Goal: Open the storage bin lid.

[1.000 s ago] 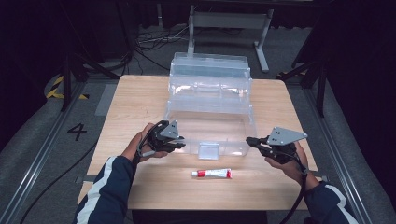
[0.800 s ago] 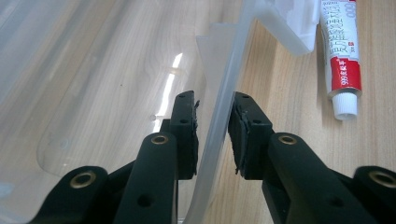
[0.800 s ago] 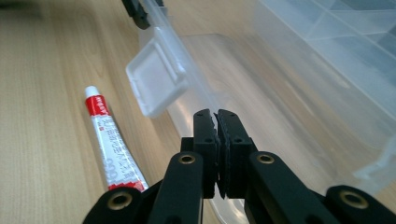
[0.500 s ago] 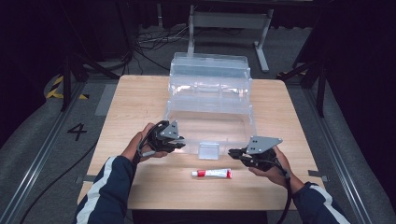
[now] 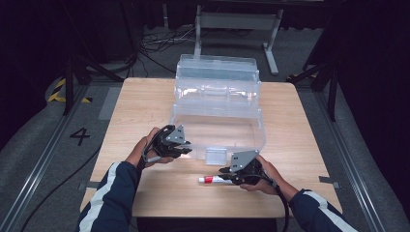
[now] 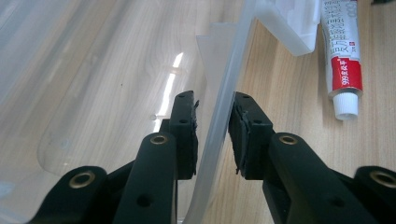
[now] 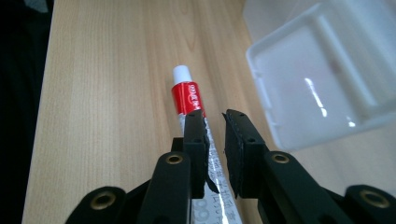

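We see both forearms, in dark sleeves with pale stripes, come in from the near edge of the counter (image 5: pixel 145 96), a pale wood-grain top with rounded corners. The left hand (image 5: pixel 145 153) is curled round the left tool (image 5: pixel 186 150), which lies level and points toward the near left part of the clear plastic box (image 5: pixel 217 116). In the left gripper view its two black jaws stand on either side of the box's thin front wall, the ragged dark pads close against the smooth, glossy plastic; we cannot tell whether both pads press on it.

The right hand (image 5: pixel 263 176) holds the right tool (image 5: pixel 223 173) low over the counter, pointing left along the ointment tube (image 5: pixel 215 180). The tube is slim, white with a red band and a white screw cap, and lies flat near the counter's front edge, just in front of the box's moulded latch (image 5: pixel 216 155). In the right gripper view the right tool's jaws have just been opening and stand a little apart above the tube (image 7: pixel 189 100), whose body runs between and under them; whether the pads touch it we cannot tell.

The box is clear and rigid, its hinged lid tipped back.
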### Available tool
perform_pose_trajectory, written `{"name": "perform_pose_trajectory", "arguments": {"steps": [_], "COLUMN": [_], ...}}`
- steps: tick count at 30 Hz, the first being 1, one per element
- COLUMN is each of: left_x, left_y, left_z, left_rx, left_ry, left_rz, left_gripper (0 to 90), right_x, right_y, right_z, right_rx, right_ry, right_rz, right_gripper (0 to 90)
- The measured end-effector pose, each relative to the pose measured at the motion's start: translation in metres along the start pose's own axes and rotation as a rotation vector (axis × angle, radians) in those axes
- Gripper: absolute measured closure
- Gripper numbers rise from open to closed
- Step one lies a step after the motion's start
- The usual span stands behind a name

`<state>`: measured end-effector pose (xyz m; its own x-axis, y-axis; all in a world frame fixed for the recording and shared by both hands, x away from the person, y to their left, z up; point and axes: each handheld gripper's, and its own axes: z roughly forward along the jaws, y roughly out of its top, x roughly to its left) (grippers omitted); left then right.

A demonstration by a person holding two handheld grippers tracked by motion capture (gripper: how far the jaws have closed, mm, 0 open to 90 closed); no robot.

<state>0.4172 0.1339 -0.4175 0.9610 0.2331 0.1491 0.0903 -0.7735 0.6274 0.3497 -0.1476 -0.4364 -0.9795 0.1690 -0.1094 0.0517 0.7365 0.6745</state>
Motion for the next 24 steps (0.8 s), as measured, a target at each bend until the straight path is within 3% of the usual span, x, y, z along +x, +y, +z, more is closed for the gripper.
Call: {"name": "perform_pose_trajectory", "arguments": {"steps": [8, 17, 24], "left_x": [0.0, 0.0, 0.0], "left_y": [0.0, 0.0, 0.0], "left_z": [0.0, 0.0, 0.0], "left_rx": [0.0, 0.0, -0.002], "left_ry": [0.0, 0.0, 0.002], "left_rz": [-0.001, -0.004, -0.003], "left_gripper": [72.5, 72.3, 72.2], "right_x": [0.002, -0.001, -0.005], "right_y": [0.008, 0.02, 0.027], "right_z": [0.021, 0.032, 0.04], "right_rx": [0.102, 0.193, 0.287], "right_ry": [0.075, 0.087, 0.109], "right_rz": [-0.054, -0.074, -0.073], "right_gripper": [71.1, 65.4, 66.8]}}
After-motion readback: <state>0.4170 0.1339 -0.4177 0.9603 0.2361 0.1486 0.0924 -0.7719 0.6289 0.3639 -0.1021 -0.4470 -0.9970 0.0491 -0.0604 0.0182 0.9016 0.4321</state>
